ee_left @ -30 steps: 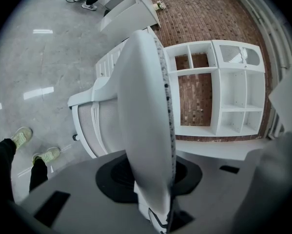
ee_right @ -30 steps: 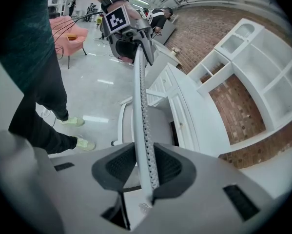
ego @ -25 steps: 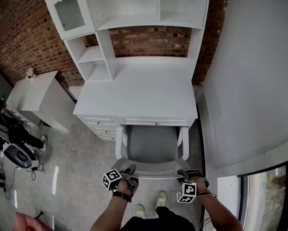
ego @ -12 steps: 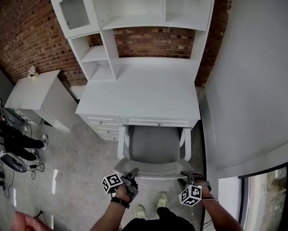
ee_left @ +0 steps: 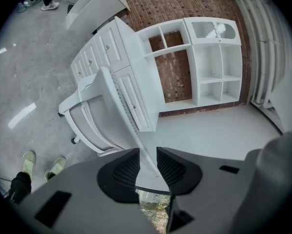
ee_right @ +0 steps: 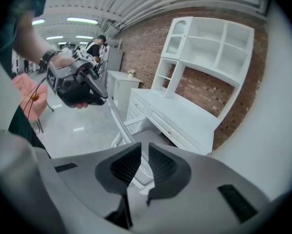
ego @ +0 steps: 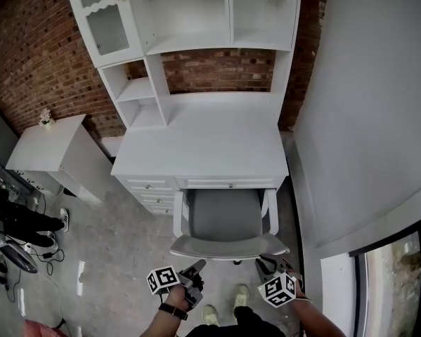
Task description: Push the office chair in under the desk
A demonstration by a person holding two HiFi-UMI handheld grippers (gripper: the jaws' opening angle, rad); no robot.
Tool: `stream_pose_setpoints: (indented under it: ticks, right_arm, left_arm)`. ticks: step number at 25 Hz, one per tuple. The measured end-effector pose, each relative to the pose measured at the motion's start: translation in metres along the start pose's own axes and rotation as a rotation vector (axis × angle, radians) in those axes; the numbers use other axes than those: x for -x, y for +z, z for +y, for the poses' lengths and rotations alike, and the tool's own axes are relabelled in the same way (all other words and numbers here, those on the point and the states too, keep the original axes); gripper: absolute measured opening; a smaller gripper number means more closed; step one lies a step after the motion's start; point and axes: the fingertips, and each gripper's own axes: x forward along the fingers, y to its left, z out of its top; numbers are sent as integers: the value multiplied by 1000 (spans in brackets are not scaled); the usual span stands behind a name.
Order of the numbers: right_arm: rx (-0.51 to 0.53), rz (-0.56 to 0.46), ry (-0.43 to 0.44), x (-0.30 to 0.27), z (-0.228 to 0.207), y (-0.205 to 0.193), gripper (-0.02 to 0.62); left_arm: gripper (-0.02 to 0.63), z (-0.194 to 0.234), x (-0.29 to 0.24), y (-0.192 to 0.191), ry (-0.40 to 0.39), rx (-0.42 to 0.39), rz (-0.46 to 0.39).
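Note:
The grey office chair (ego: 224, 220) stands with its seat partly under the white desk (ego: 203, 135), its backrest (ego: 228, 246) towards me. My left gripper (ego: 194, 267) hangs just short of the backrest's left end, apart from it. Its jaws are closing with a gap still showing, and the backrest edge (ee_left: 117, 99) lines up beyond that gap. My right gripper (ego: 264, 264) is off the backrest's right end. Those jaws are closing too, with a narrow gap and nothing pressed between the pads. The right gripper view shows the left gripper (ee_right: 77, 84) in a hand beside the backrest (ee_right: 117, 123).
A white hutch with open shelves (ego: 196, 20) rises behind the desk against a brick wall. A low white cabinet (ego: 48, 146) stands to the left and a grey wall (ego: 365, 118) closes the right. My shoes (ego: 210, 316) are behind the chair. A person and gear (ego: 13, 220) are far left.
Both grippers have come off the chair's backrest and drawn back towards me. Their jaws opened wide and are narrowing again. The chair sits where it was.

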Motion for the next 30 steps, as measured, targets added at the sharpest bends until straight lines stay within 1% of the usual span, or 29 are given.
stream_pose_setpoints:
  ticks: [2,5,6,8,13,17,22,28,30]
  right_arm:
    - [-123,-39,-7,7,-2,13,32]
    - [-295,-125,-7,17,-4,36,24]
    - [-335,-149,-10,21,-5,44,23]
    - [-384,-184,-23,31,-6,56,21]
    - [-428,-237,-55,50,-11,79,20]
    - [-462,-268,-79,67,-17,89,18]
    - [-502,-313,-101,86,-23,104,17]
    - [-511,-389,-127,112,-30,135,15]
    - [-510,-417,-142,122,-35,145,15]
  left_arm:
    - [83,-18,5,1,-29,-55,-5]
    - [51,-44,12,7,-52,-161,-22]
    - [44,-53,14,8,-55,-196,-29]
    - [41,-67,19,9,-60,-264,-40]
    - [37,-96,28,9,-71,-391,-63]
    - [28,-121,36,6,-85,-499,-88]
    - [17,-158,51,10,-92,-681,-148]
    - [14,-208,79,11,-89,-901,-242]
    - [14,-224,87,11,-96,-956,-270]
